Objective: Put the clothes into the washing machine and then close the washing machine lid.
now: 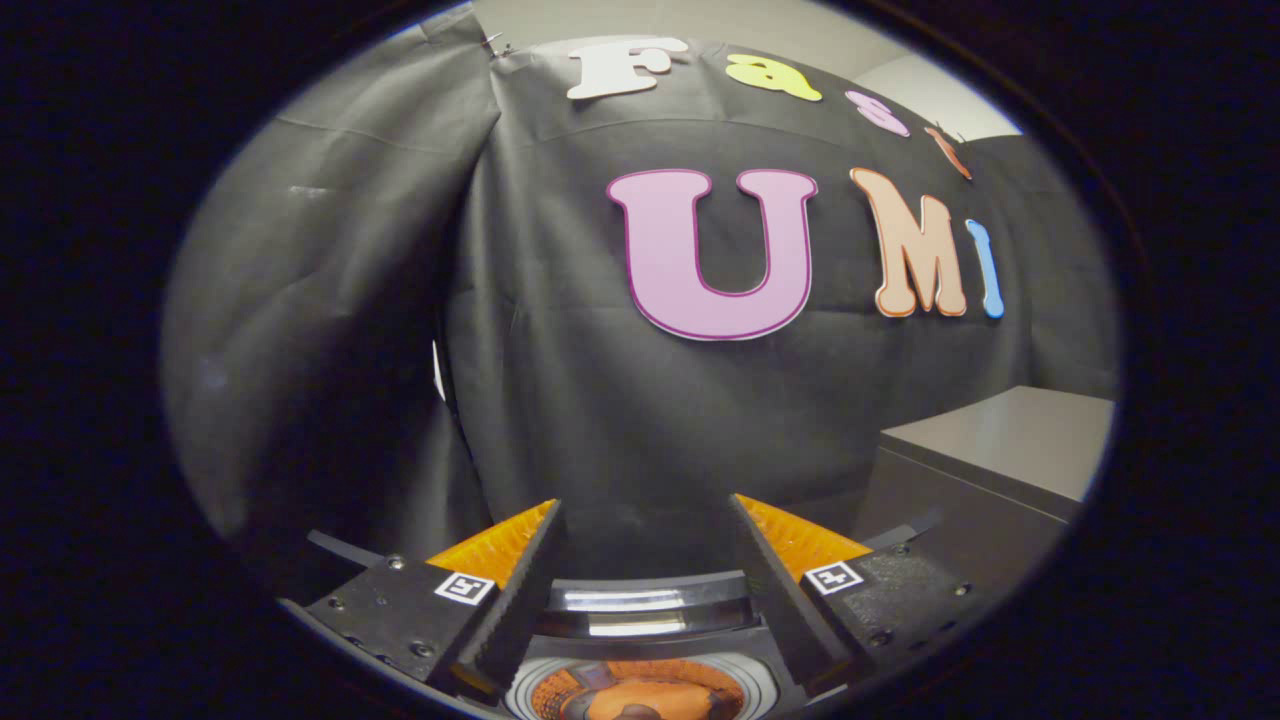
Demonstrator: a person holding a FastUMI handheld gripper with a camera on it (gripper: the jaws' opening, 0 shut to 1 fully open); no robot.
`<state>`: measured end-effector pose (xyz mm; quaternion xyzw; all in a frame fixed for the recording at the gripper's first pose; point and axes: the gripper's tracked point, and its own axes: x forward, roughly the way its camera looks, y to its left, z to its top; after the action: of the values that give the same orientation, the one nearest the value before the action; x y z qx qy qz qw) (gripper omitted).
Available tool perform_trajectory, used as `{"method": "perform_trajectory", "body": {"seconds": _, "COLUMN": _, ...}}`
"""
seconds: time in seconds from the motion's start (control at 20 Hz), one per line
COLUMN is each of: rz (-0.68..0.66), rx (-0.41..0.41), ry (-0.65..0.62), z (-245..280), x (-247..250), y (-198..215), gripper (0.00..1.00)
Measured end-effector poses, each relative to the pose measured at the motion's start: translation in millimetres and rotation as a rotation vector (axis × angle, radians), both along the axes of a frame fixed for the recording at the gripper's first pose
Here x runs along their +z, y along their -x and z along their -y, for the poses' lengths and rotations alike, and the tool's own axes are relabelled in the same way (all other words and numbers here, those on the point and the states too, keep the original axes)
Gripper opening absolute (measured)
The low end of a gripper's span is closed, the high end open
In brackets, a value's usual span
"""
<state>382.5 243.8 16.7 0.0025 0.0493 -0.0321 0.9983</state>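
Hand-held gripper [640, 525]: fingers spread wide apart, nothing between them, nothing gripped. It points level at the booth wall, above the washing machine.

Washing machine [640, 700]: small, seen from above, directly below and between the fingers at the near side of the scene. Its round drum opening is uncovered, ringed by a pale rim.

Clothes [645, 695]: an orange garment lies inside the drum, low in the opening. Whether any further item waits outside the machine cannot be told.

Lid [625, 610]: a dark curved band with glossy reflections stands just beyond the opening, between the fingers; it reads as the lid raised on its far-side hinge, though its full outline is cut off by the fingers.

Grey cabinet [1000, 440]: flat-topped, to the right and further off, against the wall. Nothing visible on its surface.

Step in hand: judged from the garment lying in the drum and the empty fingers, loading looks done and closing the lid remains.

Next move calls for: tipping the gripper downward and forward to reach the raised lid's upper edge, then pushing or drawing it toward the near side until it seats over the opening. A gentle contact seems wise, as the machine looks light and could slide.
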Motion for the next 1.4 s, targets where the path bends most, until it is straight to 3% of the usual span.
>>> {"method": "perform_trajectory", "body": {"seconds": 0.25, "rz": -0.114, "rx": -0.018, "ry": 0.012, "z": -0.9, "x": -62.5, "y": 47.5, "gripper": 0.97}}
{"method": "perform_trajectory", "body": {"seconds": 0.55, "rz": -0.116, "rx": -0.025, "ry": 0.042, "z": -7.6, "x": -112.5, "y": 92.4, "gripper": 0.96}}
{"method": "perform_trajectory", "body": {"seconds": 1.1, "rz": -0.099, "rx": -0.020, "ry": 0.003, "z": -19.5, "x": -124.0, "y": 132.6, "gripper": 0.97}}
{"method": "perform_trajectory", "body": {"seconds": 1.4, "rz": -0.033, "rx": 0.001, "ry": -0.010, "z": -28.6, "x": -74.5, "y": 159.5, "gripper": 0.96}}
